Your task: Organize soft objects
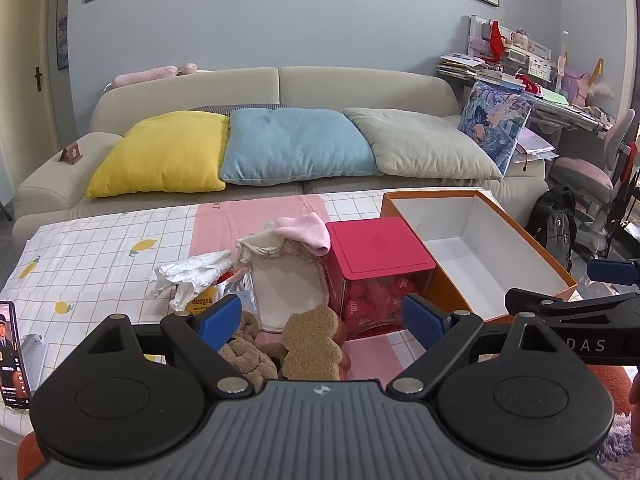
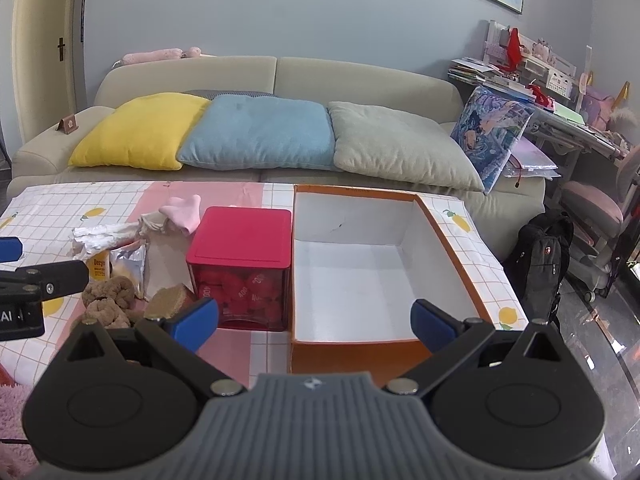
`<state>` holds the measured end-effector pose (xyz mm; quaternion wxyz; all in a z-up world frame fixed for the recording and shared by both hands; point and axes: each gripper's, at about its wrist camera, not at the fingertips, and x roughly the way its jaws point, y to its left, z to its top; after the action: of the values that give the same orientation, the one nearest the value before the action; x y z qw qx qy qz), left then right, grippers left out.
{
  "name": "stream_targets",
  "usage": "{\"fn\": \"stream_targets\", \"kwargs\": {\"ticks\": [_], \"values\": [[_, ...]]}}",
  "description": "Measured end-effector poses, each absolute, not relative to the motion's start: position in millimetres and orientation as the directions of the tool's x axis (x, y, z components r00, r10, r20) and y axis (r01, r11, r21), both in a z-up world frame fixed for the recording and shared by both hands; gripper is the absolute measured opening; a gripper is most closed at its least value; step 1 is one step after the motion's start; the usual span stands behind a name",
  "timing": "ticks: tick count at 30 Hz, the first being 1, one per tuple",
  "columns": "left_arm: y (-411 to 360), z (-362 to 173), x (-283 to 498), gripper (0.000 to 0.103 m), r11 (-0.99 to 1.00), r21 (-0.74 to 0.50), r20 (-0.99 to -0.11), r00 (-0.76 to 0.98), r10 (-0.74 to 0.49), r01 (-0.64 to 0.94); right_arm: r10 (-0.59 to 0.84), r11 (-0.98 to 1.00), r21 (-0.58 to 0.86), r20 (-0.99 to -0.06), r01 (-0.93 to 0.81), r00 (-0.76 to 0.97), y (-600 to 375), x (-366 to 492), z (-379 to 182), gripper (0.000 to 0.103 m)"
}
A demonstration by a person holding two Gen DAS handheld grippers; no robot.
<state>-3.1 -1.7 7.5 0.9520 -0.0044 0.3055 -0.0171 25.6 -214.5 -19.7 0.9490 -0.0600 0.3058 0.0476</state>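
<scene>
Hovering tongs [image 1: 322, 316] wide over brown plush [image 1: 310, 346]

A home living room: a beige sofa [image 1: 260, 92] with 4 cushions [image 1: 296, 144], framed pictures, cluttered desk [image 1: 560, 104].

Brown plush bear [image 1: 308, 340] lies beside red cube [image 1: 376, 264], near empty orange box [image 2: 360, 264].

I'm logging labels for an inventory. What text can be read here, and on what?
"Deeyeo": on the yellow tissue pack.
"400": on the red items inside the red box.
"DAS": on the right gripper, cut off.
Phone screen text: too small to read.
</scene>
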Motion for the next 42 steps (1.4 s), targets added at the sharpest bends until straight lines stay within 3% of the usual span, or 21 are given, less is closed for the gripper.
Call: {"fn": "stream_targets", "kwargs": {"ticks": [42], "values": [[-2.3, 6.2, -3.5, 0.103, 0.999, -0.022, -0.581, 0.813, -0.038, 0.031, 0.044, 0.990, -0.083, -0.608, -0.118, 0.793, -215.2, 29.7, -25.1, 0.100]]}}
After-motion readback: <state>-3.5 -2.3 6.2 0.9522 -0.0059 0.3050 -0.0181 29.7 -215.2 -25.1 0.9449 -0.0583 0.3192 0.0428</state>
